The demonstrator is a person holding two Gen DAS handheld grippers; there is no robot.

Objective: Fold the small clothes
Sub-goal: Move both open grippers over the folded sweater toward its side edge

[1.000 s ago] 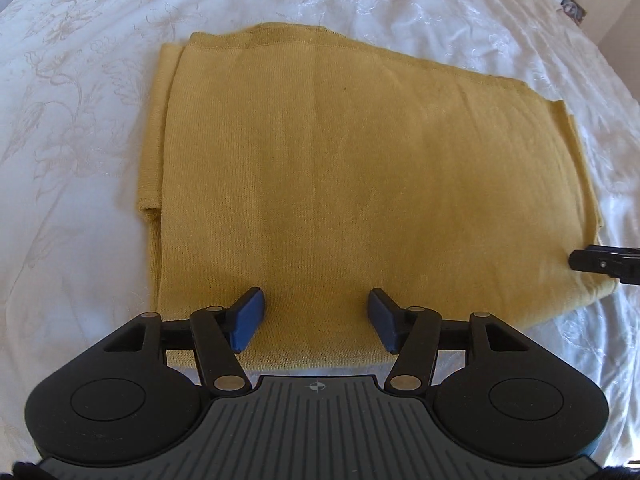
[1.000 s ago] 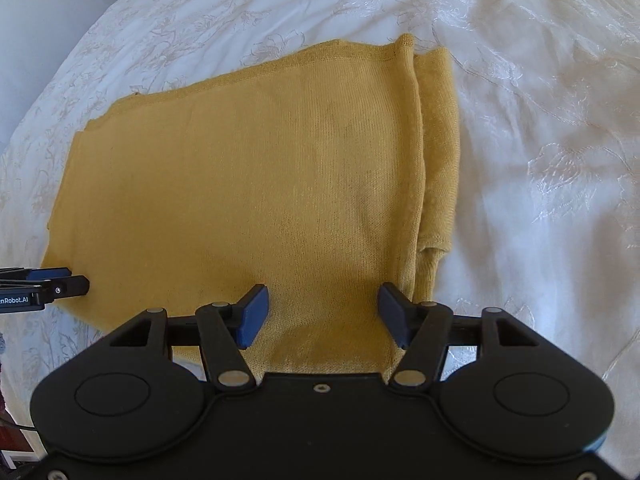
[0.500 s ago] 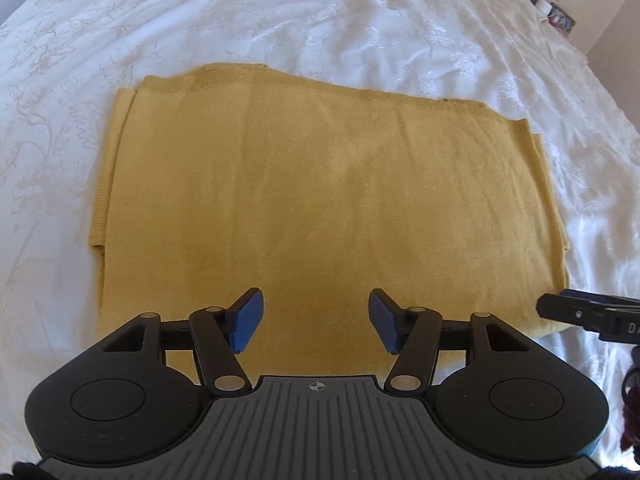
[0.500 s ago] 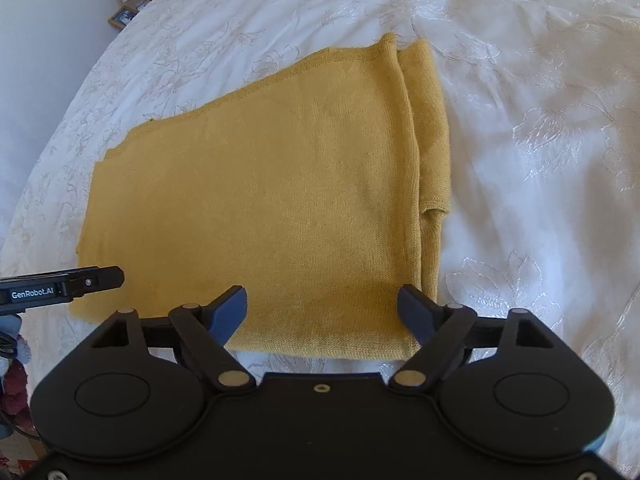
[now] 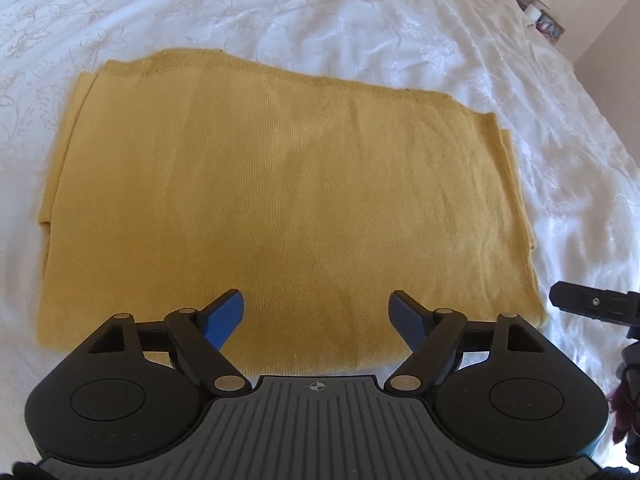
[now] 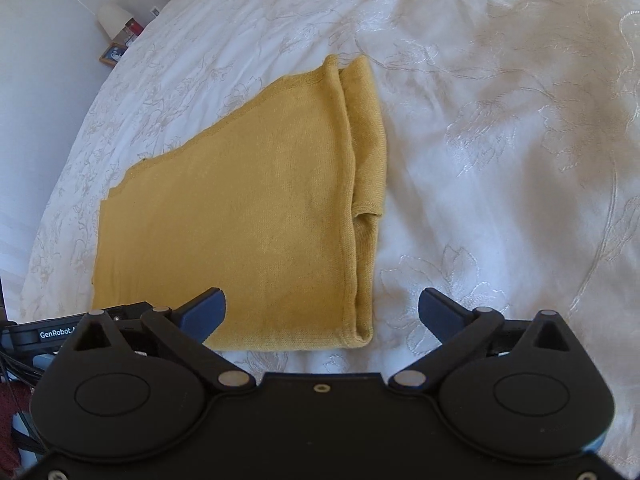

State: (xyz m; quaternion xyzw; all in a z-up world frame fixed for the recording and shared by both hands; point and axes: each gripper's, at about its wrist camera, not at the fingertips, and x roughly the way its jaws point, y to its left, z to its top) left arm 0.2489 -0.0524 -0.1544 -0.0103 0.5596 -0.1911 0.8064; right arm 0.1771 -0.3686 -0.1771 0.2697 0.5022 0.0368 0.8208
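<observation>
A mustard-yellow knit garment (image 5: 280, 200) lies folded flat as a rough rectangle on the white bedspread (image 5: 360, 20). My left gripper (image 5: 318, 312) hovers over its near edge, jaws opening, nothing between the blue pads. In the right wrist view the same garment (image 6: 248, 220) shows its layered folded edge (image 6: 362, 200) on the right. My right gripper (image 6: 322, 308) hangs above the garment's near right corner, jaws opening wide, not touching the cloth. The right gripper's tip (image 5: 588, 304) shows at the left wrist view's right edge; the left gripper's body (image 6: 60, 334) shows at far left.
The white embroidered bedspread (image 6: 500, 140) spreads around the garment on all sides. A bedside shelf with small items (image 6: 120, 40) stands past the bed's edge at upper left, and a similar spot with bottles (image 5: 540, 16) at upper right in the left wrist view.
Both grippers drew back from the garment's near edge and opened wider; the right one much wider. The garment now lies farther from both cameras, unchanged in shape.
</observation>
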